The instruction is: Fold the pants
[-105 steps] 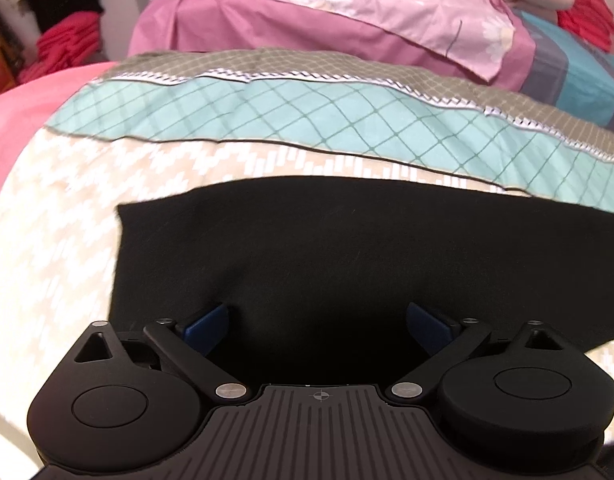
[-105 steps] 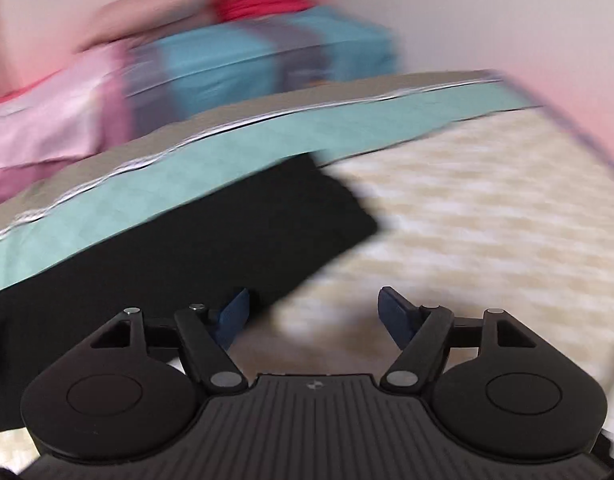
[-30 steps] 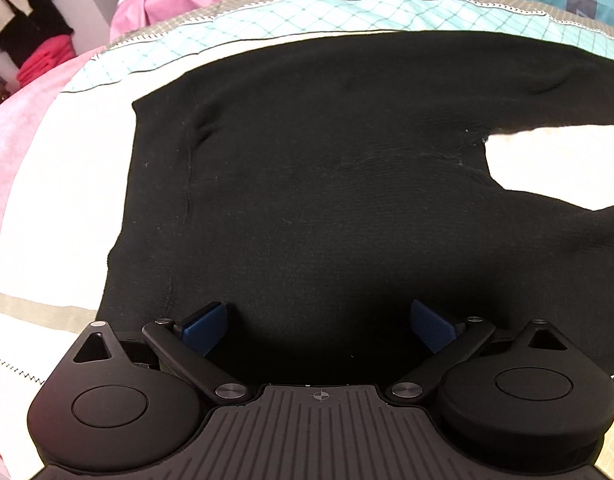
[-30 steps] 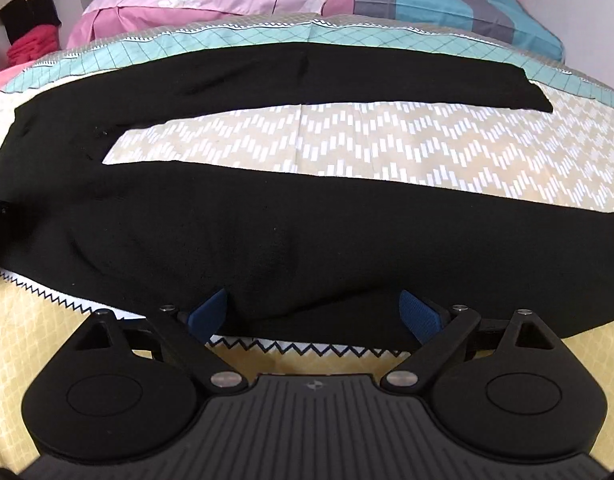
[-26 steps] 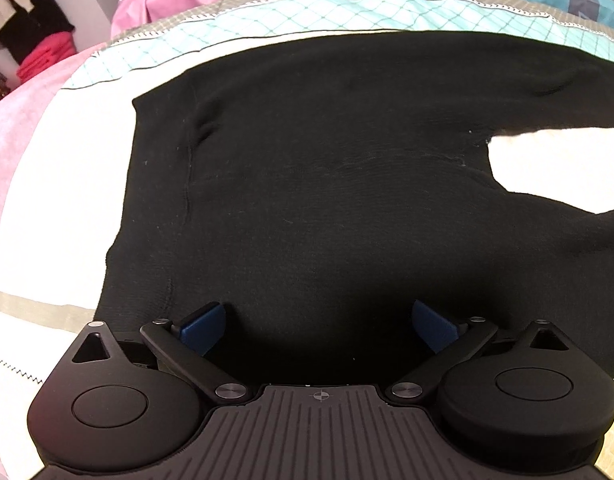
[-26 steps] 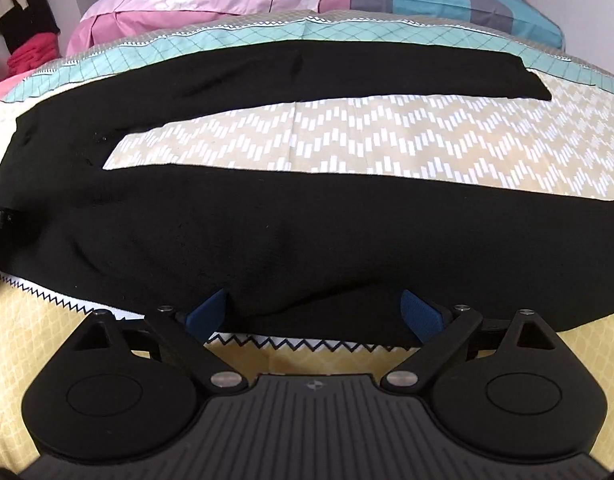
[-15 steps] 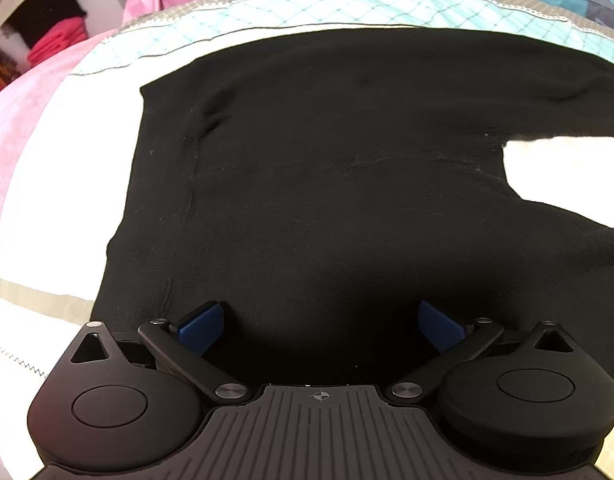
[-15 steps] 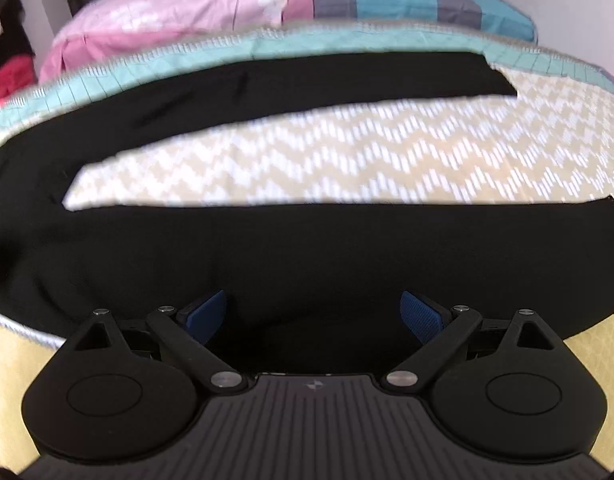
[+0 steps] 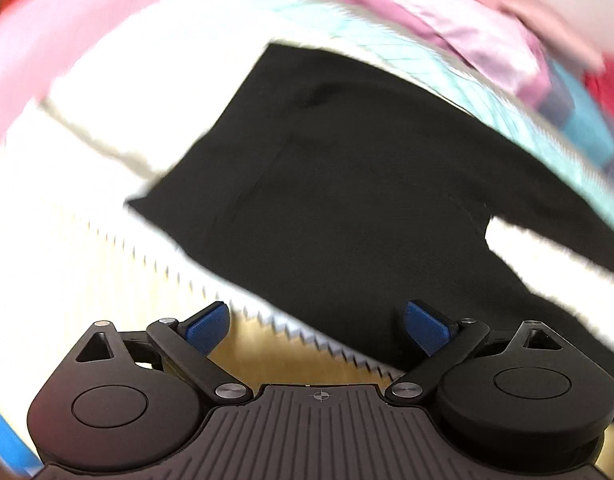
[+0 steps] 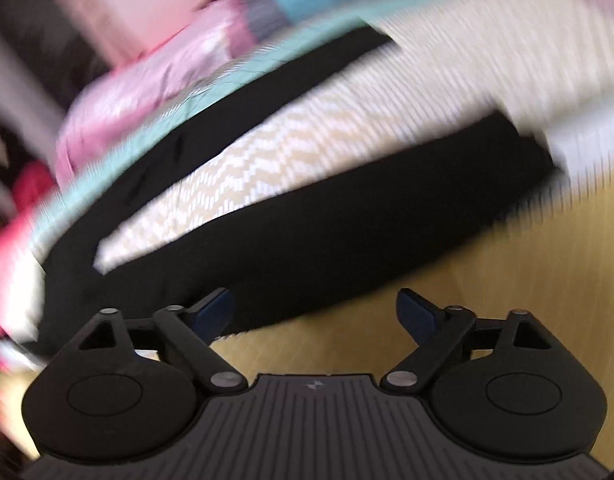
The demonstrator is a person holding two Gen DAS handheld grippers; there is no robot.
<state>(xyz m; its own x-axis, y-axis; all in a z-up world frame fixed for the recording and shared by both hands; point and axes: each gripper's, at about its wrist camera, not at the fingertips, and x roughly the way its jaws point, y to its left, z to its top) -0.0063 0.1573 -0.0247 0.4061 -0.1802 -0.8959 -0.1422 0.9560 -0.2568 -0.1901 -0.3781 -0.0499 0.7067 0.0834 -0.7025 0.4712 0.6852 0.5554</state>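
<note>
The bed [image 9: 59, 240] carries everything here: a patterned cover with a cream zigzag band, a teal diamond-print band [image 9: 487, 92] beyond it and a yellow band [image 10: 507, 288] nearest the cameras, with pink bedding [image 9: 467, 28] heaped along the far side. Both views are smeared with motion blur, so finer details of the heap cannot be made out.

The black pants [image 9: 347, 184] lie flat on the cover, spread wide. In the left wrist view the waist end shows as a broad dark panel with a straight edge at left, splitting into two legs towards the right. In the right wrist view the two legs [image 10: 327, 248] run side by side with a strip of the cream zigzag cover showing between them.

The left gripper [image 9: 317, 326] hangs over the near edge of the pants, jaws spread wide, nothing pinched. The right gripper [image 10: 317, 316] is over the near leg's hem edge, jaws closing but wide apart, with no cloth pressed between the pads.
</note>
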